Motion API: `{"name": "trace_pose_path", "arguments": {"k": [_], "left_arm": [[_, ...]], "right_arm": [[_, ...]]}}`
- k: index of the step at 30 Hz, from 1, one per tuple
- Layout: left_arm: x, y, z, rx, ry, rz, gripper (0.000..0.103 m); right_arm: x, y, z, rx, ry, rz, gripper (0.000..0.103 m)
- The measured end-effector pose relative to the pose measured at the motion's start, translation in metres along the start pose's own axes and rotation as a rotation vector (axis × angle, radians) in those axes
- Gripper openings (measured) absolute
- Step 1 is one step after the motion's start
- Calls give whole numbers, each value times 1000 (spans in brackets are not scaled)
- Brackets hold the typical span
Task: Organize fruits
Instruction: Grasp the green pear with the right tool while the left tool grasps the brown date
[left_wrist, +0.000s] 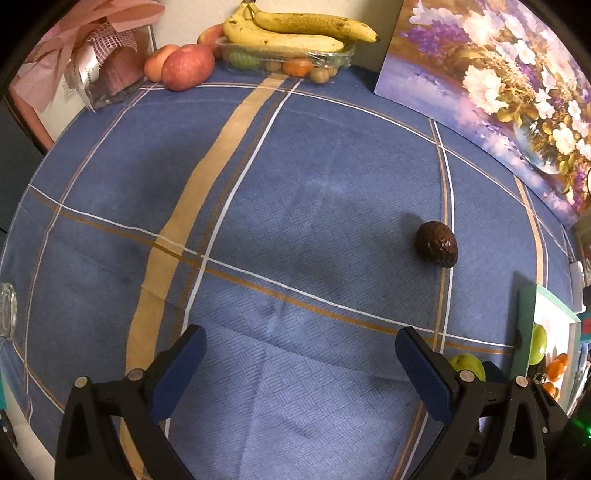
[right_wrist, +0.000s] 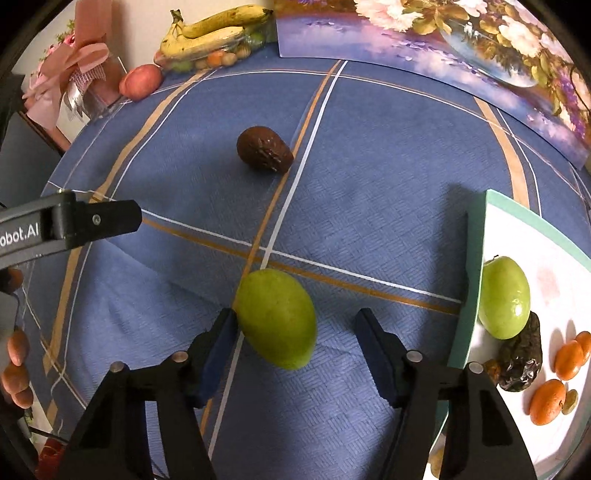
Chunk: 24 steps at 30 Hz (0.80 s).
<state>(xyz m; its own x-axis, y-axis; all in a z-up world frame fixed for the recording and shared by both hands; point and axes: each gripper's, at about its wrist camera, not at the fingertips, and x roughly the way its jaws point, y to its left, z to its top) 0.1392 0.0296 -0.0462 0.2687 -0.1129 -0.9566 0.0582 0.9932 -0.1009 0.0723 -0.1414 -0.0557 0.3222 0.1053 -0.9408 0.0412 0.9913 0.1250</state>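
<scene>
Fingers (right_wrist: 221, 341) of our right gripper (right_wrist: 295, 341) straddle the smooth, firm green mango (right_wrist: 276, 318), half-open, left pad touching; we'd pinch its middle.

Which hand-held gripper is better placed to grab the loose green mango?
Right. The green mango already sits between the right hand-held gripper fingers, with the left pad at its skin and a gap on the other side. The left hand-held gripper stands open over bare cloth.
</scene>
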Motion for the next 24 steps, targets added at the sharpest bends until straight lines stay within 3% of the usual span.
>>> {"name": "trace_pose_path", "arguments": {"k": [14,24], "left_arm": [[-3,-5,2,12,-12,8,103],[-5,-12,2,23,-21,14,102]], "right_arm": [[-2,9,-1,-2,-28,34,42],[-8,1,-2,22,-38,43,42]]}}
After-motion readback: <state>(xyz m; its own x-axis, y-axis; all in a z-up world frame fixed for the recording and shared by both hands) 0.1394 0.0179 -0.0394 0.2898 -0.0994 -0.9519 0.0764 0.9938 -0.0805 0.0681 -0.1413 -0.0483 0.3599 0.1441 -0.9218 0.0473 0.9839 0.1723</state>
